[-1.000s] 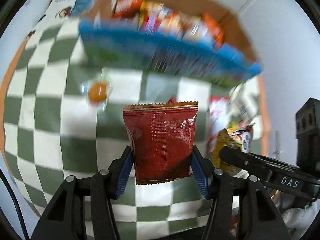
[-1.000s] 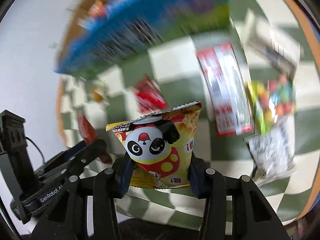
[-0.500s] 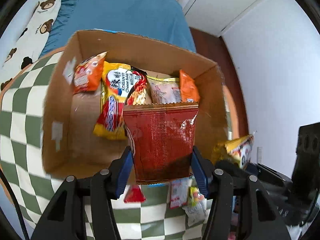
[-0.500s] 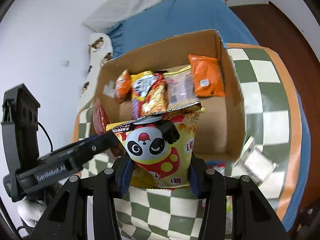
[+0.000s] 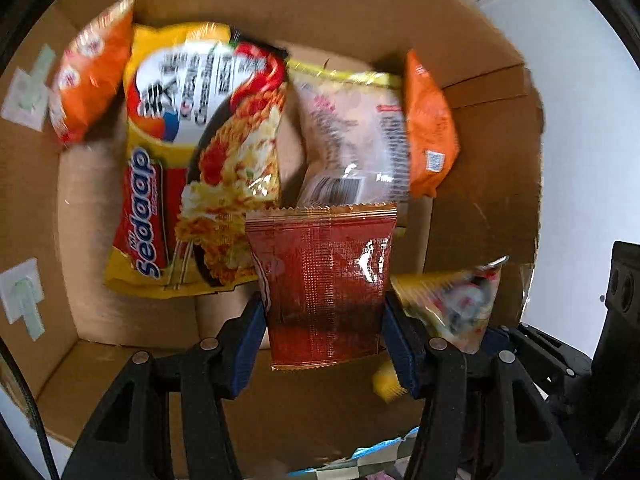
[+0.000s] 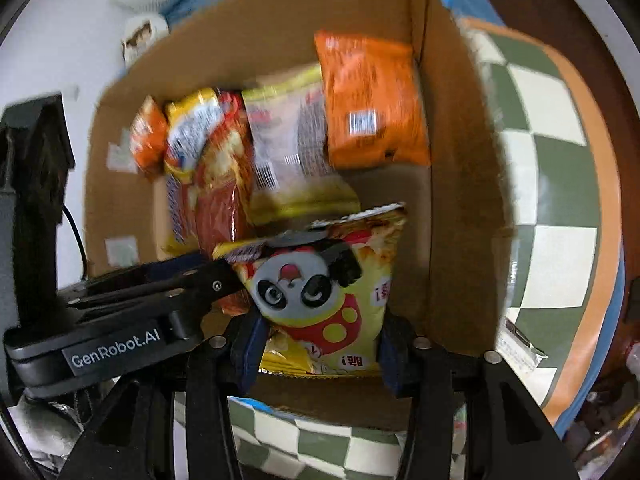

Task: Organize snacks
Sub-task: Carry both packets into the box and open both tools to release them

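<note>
Left gripper (image 5: 324, 330): jaws opening, red foil packet (image 5: 324, 284) upright between the blue pads (image 5: 250, 332), both pads at its edges, so gripped for now. It hangs over the open cardboard box (image 5: 480, 220).

Right gripper (image 6: 318, 344): jaws opening too, yellow panda snack bag (image 6: 320, 292) between its pads, upright, pads touching its sides. Also over the box, near the right-hand wall (right wrist view); the left gripper's arm crosses just beside it on the left.

In the box, along the far side: small orange packet (image 5: 92, 88) at the left wall, big yellow Sedaap noodle pack (image 5: 196, 160) next to it, pale clear-wrapped pack (image 5: 352, 140) beside that, second orange packet (image 5: 430, 128) leaning on the right wall. Near part of the box floor is bare cardboard.

Box sits on a green-and-white checked cloth (image 6: 552, 184); loose wrappers at its right edge are too blurred to name.
</note>
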`<state>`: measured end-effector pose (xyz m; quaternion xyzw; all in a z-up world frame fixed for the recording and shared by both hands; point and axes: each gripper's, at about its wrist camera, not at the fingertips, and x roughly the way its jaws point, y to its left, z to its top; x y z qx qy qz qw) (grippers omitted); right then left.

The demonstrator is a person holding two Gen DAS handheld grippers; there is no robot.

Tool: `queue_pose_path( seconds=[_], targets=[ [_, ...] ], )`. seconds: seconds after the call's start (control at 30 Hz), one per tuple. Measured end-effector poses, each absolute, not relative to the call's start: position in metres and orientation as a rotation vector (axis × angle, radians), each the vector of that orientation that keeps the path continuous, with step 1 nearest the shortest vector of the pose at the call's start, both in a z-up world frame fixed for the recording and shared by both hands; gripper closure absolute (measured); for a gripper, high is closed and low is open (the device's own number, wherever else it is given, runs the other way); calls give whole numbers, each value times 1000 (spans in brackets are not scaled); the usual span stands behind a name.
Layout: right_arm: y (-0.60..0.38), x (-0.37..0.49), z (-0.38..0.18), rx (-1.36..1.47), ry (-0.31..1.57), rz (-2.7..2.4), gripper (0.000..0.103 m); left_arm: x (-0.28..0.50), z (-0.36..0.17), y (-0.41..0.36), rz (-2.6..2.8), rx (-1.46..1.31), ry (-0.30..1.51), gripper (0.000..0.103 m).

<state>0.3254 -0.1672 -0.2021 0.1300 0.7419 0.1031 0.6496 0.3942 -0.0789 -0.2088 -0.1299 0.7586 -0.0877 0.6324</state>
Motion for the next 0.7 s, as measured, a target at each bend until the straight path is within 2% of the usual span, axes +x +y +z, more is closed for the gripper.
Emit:
queue_pose_path(
  seconds=[0.03, 0.07, 0.1, 0.13, 0.17, 0.37, 0.7],
  targets=[
    [-165, 325, -205, 271, 1691, 235, 39, 395, -211, -78, -198, -301, 1735, 44],
    [-162, 327, -207, 240, 1689, 233, 21, 395, -213, -78, -194, -291, 1729, 38],
    [-160, 327, -206, 215, 1683, 227, 12, 395, -213, -77, -188, -275, 1722, 26],
    [-159, 328, -206, 202, 1677, 224, 6, 394, -214, -76, -190, -268, 1717, 21],
    [-157, 328, -205, 186, 1674, 216, 6, 395, -213, -75, -190, -260, 1709, 18],
    [-157, 329, -199, 191, 1641, 199, 6, 398, -201, -59, -158, -232, 1649, 18],
    [-159, 316, -165, 186, 1488, 130, 6, 376, -145, -39, -116, -99, 1427, 17]
  ],
)
